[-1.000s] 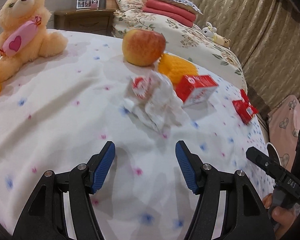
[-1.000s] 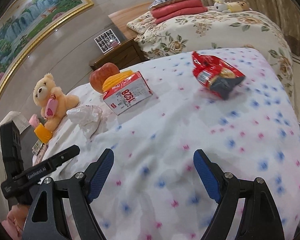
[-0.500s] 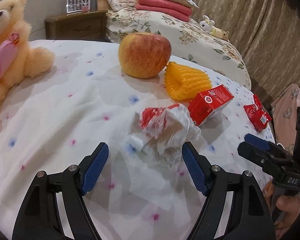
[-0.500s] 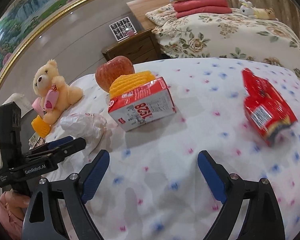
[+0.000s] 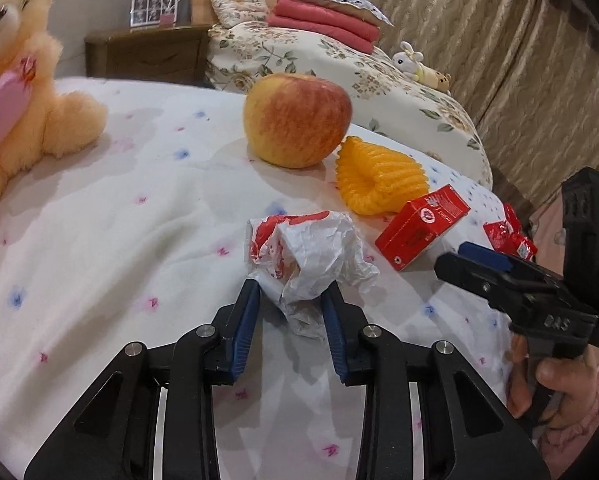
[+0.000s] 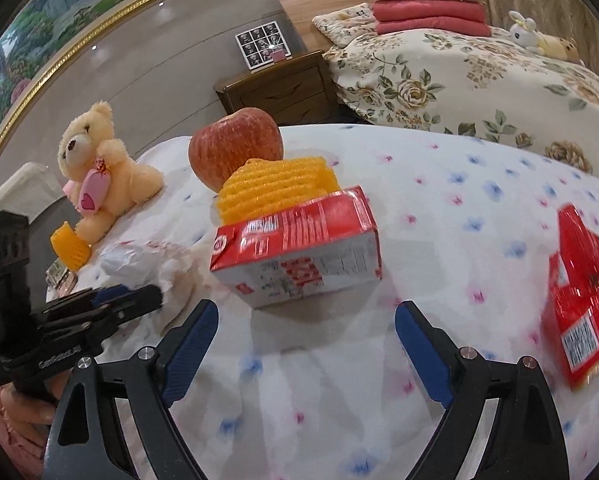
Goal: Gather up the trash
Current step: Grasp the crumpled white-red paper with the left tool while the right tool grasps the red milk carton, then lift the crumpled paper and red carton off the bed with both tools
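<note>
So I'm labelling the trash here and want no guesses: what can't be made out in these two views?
- Red snack packet: motion-blurred and cut by the right edge in the right wrist view; print unreadable.
- Crumpled wrapper: its near end sits between the closing left gripper pads; contents hidden in its folds.
- Red carton: label blurred.
- Foam fruit net: its lower part hides behind the carton.

Ahead of the left gripper (image 5: 291, 300), whose pads are blue on black arms, lies a crumpled wrapper (image 5: 309, 258), white with red print. Beyond it the apple (image 5: 297, 120) is yellow streaked red, and the foam net (image 5: 379, 180) beside it bright orange. In front of the right gripper (image 6: 305, 322) the carton (image 6: 299, 248) is red with a white side. The bedsheet (image 5: 139, 208) is white, dotted with blue and pink flowers. To the left sits a peach teddy bear (image 6: 99, 176) with a pink heart.
</note>
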### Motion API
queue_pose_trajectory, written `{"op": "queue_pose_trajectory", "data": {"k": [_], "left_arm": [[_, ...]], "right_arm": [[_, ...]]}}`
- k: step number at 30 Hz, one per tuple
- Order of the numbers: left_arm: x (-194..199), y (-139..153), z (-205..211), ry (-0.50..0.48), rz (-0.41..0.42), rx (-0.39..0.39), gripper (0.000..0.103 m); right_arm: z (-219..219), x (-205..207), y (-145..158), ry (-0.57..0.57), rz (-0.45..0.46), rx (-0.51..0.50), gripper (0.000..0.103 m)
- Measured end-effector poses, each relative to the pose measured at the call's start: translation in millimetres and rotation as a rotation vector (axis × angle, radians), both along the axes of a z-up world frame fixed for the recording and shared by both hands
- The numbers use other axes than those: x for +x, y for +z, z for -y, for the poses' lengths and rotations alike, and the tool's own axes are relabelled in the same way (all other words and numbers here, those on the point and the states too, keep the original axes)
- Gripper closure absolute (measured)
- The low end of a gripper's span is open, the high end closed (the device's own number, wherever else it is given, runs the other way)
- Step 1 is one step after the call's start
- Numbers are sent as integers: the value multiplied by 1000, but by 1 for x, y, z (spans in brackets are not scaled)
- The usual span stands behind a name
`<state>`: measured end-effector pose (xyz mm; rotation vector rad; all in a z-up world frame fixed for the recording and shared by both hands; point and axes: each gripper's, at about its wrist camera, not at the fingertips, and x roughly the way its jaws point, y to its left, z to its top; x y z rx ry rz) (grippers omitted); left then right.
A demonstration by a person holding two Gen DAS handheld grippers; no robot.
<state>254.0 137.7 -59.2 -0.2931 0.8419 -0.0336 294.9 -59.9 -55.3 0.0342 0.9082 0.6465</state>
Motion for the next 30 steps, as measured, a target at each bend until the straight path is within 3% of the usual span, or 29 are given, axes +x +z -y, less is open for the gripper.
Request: {"op": "queue_pose_trajectory", "data": {"k": [14, 16, 18, 24, 28, 30], "left_arm": [[1, -1, -2, 3, 8, -11, 72], [1, -1, -1, 4, 8, -6, 72], [0, 0, 0, 3, 8, -2, 72], [-2, 0, 2, 4, 2, 5, 72], [-5, 0, 2, 3, 3, -5, 72], [-6, 0, 2, 3, 7, -8, 72]], "right_arm": [[-15, 18, -3, 11, 3, -20, 12], [-14, 17, -3, 2, 6, -14, 19], [-12, 16, -3, -9, -6, -10, 42], [0, 7, -3, -33, -45, 11, 77], [11, -2, -3, -84, -58, -5, 79], [18, -6, -1, -124, -77, 38, 74]]}}
